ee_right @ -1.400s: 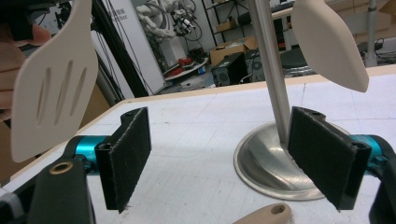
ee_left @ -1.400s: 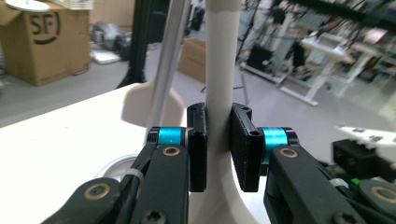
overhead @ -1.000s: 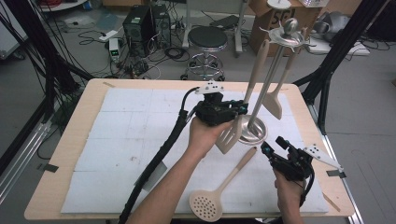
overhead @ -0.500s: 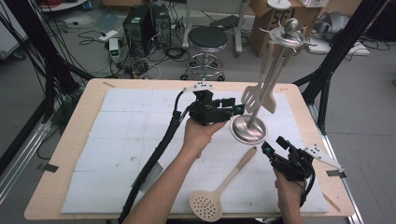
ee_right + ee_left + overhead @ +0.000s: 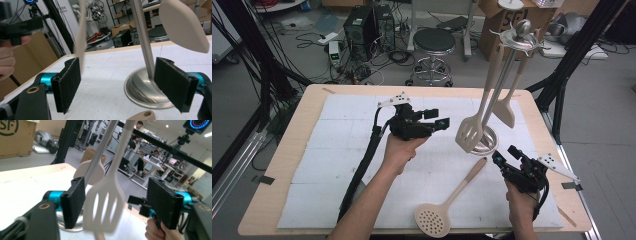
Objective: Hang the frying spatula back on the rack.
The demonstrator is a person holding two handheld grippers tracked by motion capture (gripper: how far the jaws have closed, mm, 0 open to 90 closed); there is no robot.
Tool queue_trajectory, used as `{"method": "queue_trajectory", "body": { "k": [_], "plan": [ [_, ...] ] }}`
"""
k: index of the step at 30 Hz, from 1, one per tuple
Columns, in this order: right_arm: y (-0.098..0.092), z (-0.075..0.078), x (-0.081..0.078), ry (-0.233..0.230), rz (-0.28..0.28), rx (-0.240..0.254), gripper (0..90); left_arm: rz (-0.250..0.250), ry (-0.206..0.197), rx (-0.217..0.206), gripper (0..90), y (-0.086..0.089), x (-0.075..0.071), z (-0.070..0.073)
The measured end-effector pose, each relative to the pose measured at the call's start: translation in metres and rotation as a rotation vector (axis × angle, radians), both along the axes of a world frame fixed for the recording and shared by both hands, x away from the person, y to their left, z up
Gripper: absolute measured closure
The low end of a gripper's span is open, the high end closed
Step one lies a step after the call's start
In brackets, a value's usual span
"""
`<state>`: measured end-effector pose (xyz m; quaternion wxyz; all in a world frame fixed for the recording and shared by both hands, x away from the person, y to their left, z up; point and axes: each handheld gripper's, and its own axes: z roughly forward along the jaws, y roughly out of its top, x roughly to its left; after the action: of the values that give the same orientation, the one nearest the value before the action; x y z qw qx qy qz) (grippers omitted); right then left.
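Note:
A cream slotted spatula (image 5: 470,132) hangs from the top hooks of a metal utensil stand (image 5: 504,82), its blade (image 5: 107,183) swinging free just past my left jaws. My left gripper (image 5: 438,118) is open a little to the left of the blade; its jaws have just been opening and neither pad touches it. A second cream spatula (image 5: 506,112) hangs behind the pole. A cream skimmer (image 5: 447,205) lies on the white mat. My right gripper (image 5: 506,155) stays open and empty by the stand's round base (image 5: 140,90).
The stand's pole (image 5: 142,37) rises between my right jaws' line of sight, and the skimmer's handle end (image 5: 142,115) lies just below them. The wooden table's edge (image 5: 287,150) frames the white mat (image 5: 337,150). Black cables trail from both grippers; a stool and boxes stand beyond the table.
My left gripper let go of the slotted spatula, opened wide and drew back to the left. The spatula now hangs from the stand on its own. The right gripper kept still.

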<state>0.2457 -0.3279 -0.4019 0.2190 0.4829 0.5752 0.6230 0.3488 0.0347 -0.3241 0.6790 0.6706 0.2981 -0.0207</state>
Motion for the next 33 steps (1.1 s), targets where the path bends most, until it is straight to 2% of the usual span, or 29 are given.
{"method": "queue_trajectory", "body": {
  "k": [3, 7, 10, 12, 15, 20, 27, 33],
  "plan": [
    [0.0, 0.001, 0.0, -0.001, -0.001, 0.001, 21.2, 0.007, -0.001, 0.012, 30.5, 0.006, -0.003, -0.003],
    [0.001, 0.0, 0.0, 0.0, 0.003, -0.002, 21.2, 0.006, -0.025, 0.05, 29.1, 0.017, -0.009, -0.009],
    [0.002, 0.0, 0.0, -0.003, 0.001, -0.007, 21.2, 0.005, -0.058, 0.054, 27.6, 0.029, -0.015, -0.014],
    [0.003, 0.001, 0.001, -0.005, 0.001, -0.006, 21.2, 0.002, -0.057, 0.041, 26.6, 0.037, -0.018, -0.019],
    [0.004, 0.001, 0.002, -0.006, 0.002, -0.005, 21.2, 0.016, -0.051, 0.057, 25.8, 0.048, -0.023, -0.025],
    [0.005, 0.002, 0.001, -0.002, 0.003, -0.001, 21.2, 0.011, -0.09, 0.074, 25.7, 0.066, -0.035, -0.036],
    [0.007, 0.001, 0.002, 0.003, 0.001, -0.004, 21.2, 0.049, -0.07, 0.045, 25.8, 0.083, -0.038, -0.046],
    [0.007, 0.001, 0.003, 0.001, 0.003, -0.006, 21.2, 0.053, -0.066, 0.054, 25.8, 0.087, -0.041, -0.051]
  ]
}}
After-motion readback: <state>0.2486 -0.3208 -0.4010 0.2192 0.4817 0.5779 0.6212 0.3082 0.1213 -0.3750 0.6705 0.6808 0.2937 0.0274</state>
